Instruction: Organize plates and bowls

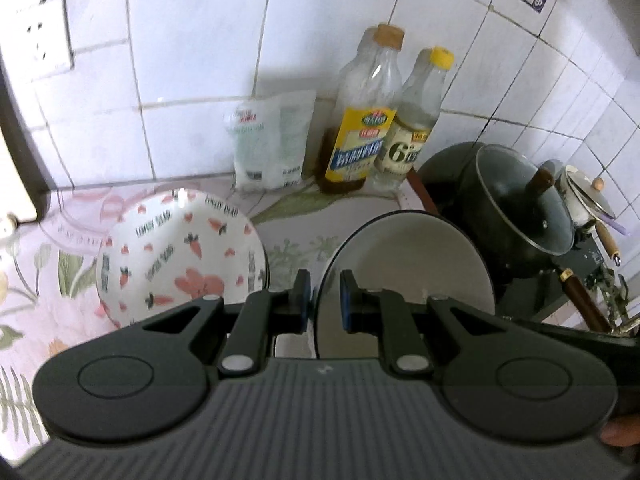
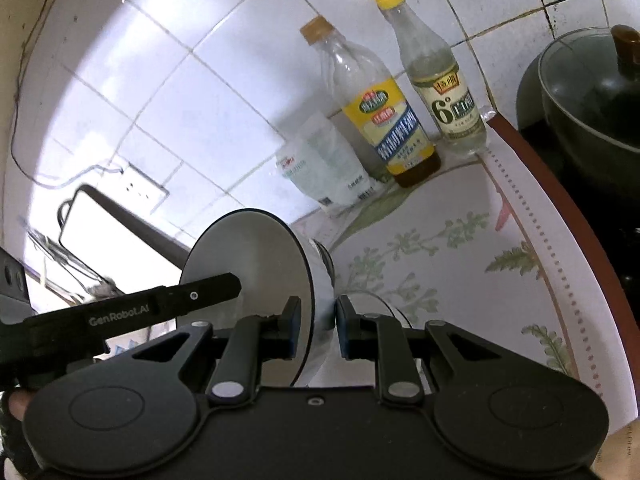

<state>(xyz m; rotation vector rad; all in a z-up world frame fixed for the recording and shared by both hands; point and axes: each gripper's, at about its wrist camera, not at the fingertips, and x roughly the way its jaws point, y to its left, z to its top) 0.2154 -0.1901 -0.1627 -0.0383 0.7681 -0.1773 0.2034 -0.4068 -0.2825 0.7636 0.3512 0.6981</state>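
Observation:
In the left wrist view my left gripper (image 1: 323, 300) is shut on the rim of a white bowl with a dark rim (image 1: 412, 264), held tilted on edge above the counter. A carrot-patterned bowl (image 1: 180, 256) lies tilted on the flowered counter to its left. In the right wrist view my right gripper (image 2: 316, 320) is shut on the rim of the same kind of white bowl (image 2: 256, 264), held on edge. The other gripper's black finger (image 2: 200, 294) crosses in front of that bowl from the left.
Two bottles (image 1: 364, 120) (image 2: 384, 108) and a white pouch (image 1: 272, 144) stand against the tiled wall. A dark pot with a glass lid (image 1: 516, 212) sits on the stove at right, also seen in the right wrist view (image 2: 592, 96). A wall socket (image 1: 36, 36) is at left.

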